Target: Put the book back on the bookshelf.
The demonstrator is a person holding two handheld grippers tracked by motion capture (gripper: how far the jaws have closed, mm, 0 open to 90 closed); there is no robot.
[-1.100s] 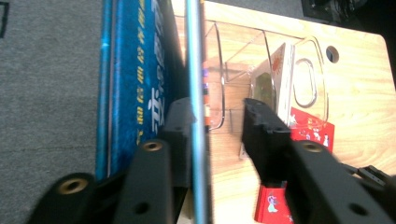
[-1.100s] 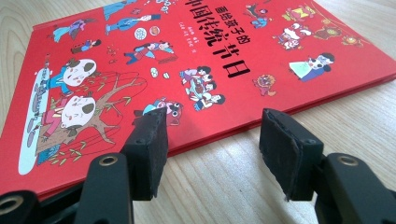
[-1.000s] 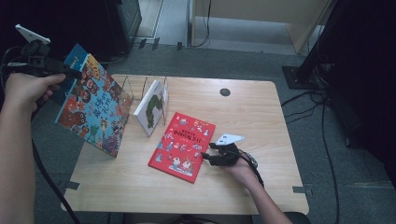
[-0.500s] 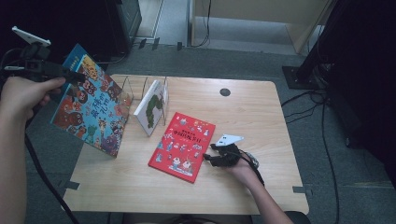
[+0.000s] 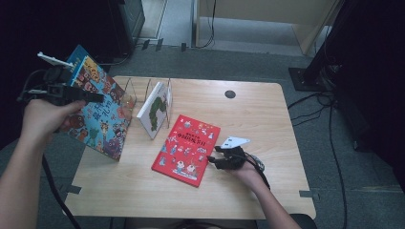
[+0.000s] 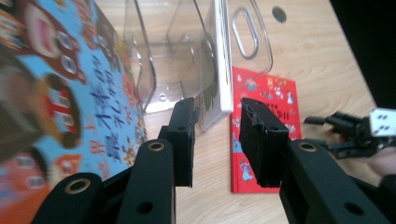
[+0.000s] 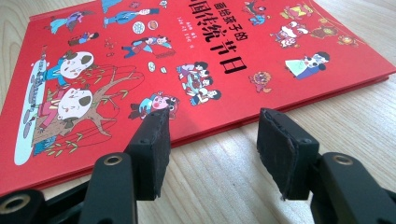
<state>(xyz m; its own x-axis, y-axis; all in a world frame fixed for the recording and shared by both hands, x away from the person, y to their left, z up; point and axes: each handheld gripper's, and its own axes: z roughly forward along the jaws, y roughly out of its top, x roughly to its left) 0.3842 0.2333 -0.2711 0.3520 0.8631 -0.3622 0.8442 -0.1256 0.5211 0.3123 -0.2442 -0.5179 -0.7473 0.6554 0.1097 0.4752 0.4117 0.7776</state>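
Red book (image 5: 186,149) flat on table (image 5: 267,124), long edge lying across right gripper (image 5: 212,153), just ahead of its empty, apart jaws. Left gripper (image 5: 98,97) farther, also gaping, beside leaning blue book (image 5: 102,129).

Bare wooden table (image 5: 267,114) right of the flat red picture book (image 5: 186,149), room to pass; clear plastic book rack (image 5: 143,88) and leaning white book (image 5: 155,109) block the left; tall blue picture book (image 5: 98,112) walls the edge
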